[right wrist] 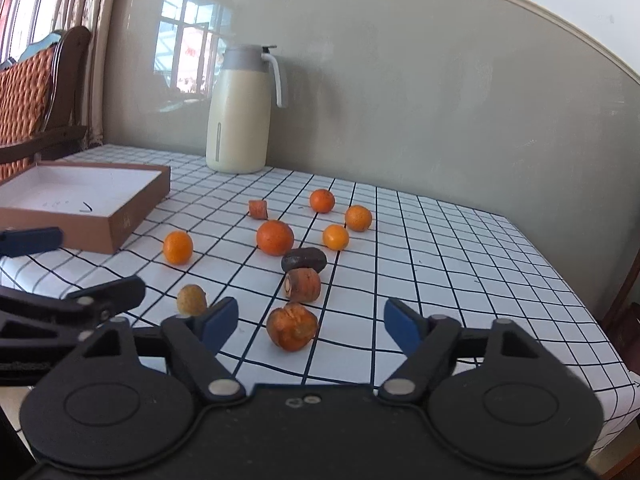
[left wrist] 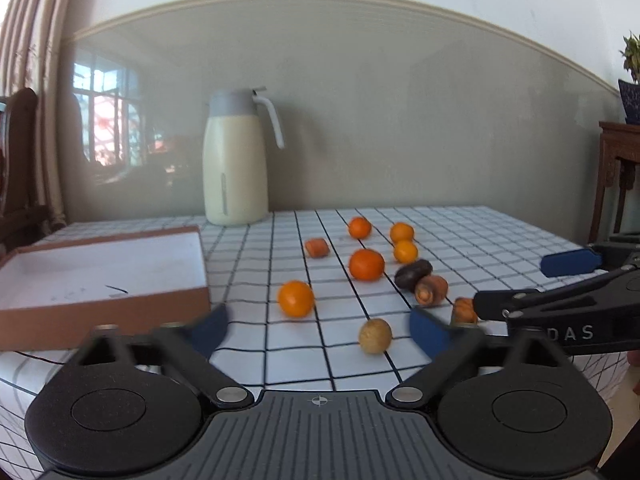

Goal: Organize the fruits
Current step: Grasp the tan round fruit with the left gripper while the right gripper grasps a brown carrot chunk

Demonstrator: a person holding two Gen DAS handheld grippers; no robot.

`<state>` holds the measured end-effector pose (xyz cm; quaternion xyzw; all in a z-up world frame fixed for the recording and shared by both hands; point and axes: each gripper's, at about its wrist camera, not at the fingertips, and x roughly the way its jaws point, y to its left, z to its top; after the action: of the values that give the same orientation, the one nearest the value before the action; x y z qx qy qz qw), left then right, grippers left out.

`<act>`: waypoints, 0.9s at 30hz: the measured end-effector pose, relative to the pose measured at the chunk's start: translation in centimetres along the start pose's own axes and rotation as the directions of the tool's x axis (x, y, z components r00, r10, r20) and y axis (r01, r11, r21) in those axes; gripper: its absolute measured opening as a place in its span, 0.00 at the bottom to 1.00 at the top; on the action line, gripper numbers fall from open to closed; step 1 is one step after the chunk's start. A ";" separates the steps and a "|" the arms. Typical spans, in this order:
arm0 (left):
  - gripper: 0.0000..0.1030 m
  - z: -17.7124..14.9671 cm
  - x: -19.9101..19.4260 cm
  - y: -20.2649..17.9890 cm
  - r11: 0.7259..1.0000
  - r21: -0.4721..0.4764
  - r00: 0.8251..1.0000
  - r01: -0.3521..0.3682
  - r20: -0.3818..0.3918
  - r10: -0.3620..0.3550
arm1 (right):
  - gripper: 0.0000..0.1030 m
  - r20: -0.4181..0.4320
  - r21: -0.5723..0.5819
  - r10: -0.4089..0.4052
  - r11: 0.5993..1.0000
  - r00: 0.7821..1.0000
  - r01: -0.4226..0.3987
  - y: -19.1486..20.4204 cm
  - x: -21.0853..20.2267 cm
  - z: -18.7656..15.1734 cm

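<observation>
Several small oranges lie on the checked tablecloth, the nearest orange point(left wrist: 296, 298) point(right wrist: 177, 247) left of a bigger one point(left wrist: 366, 264) point(right wrist: 275, 237). A tan round fruit point(left wrist: 375, 335) point(right wrist: 191, 300), a dark fruit point(left wrist: 413, 273) point(right wrist: 304, 260) and carrot chunks point(right wrist: 303, 284) point(right wrist: 292, 327) lie nearer. My left gripper point(left wrist: 320, 326) is open and empty, above the table's near edge, with the tan fruit between its fingers. My right gripper point(right wrist: 310, 320) is open and empty, with the nearest carrot chunk between its fingers. The right gripper also shows in the left wrist view point(left wrist: 520, 284).
A shallow brown box point(left wrist: 100, 280) point(right wrist: 80, 200) with a white inside sits at the table's left. A cream jug point(left wrist: 234, 160) point(right wrist: 240, 112) stands at the back by the wall. A wooden chair point(right wrist: 36, 92) is at far left, a side table point(left wrist: 616, 172) at far right.
</observation>
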<state>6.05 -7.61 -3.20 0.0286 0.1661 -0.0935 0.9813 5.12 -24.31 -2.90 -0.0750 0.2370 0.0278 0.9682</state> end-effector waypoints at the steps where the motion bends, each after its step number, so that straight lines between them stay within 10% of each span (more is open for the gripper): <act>1: 0.71 -0.1 0.6 -0.2 1.000 -0.001 1.000 0.013 -0.021 -0.013 | 0.63 -0.007 0.002 0.007 1.000 1.000 -0.007 -0.1 0.4 -0.1; 12: 0.59 -1.4 4.9 -1.4 0.999 -0.011 0.992 0.051 -0.113 -0.052 | 0.32 -0.102 0.072 0.087 0.994 0.991 -0.080 -0.6 4.5 -1.2; 21: 0.26 -1.2 6.8 -2.6 0.995 -0.031 0.988 0.091 -0.120 -0.094 | 0.32 -0.092 0.042 0.061 0.997 0.994 -0.057 -0.9 5.6 -0.9; 27: 0.25 -1.2 6.9 -2.6 0.995 -0.034 0.988 0.090 -0.119 -0.094 | 0.26 -0.089 0.051 0.080 0.996 0.993 -0.076 -1.2 5.8 -0.6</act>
<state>11.54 -11.27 -6.72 0.0122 0.2273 -0.1344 0.9644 10.12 -25.47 -5.97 -0.0439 0.2843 0.0567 0.9560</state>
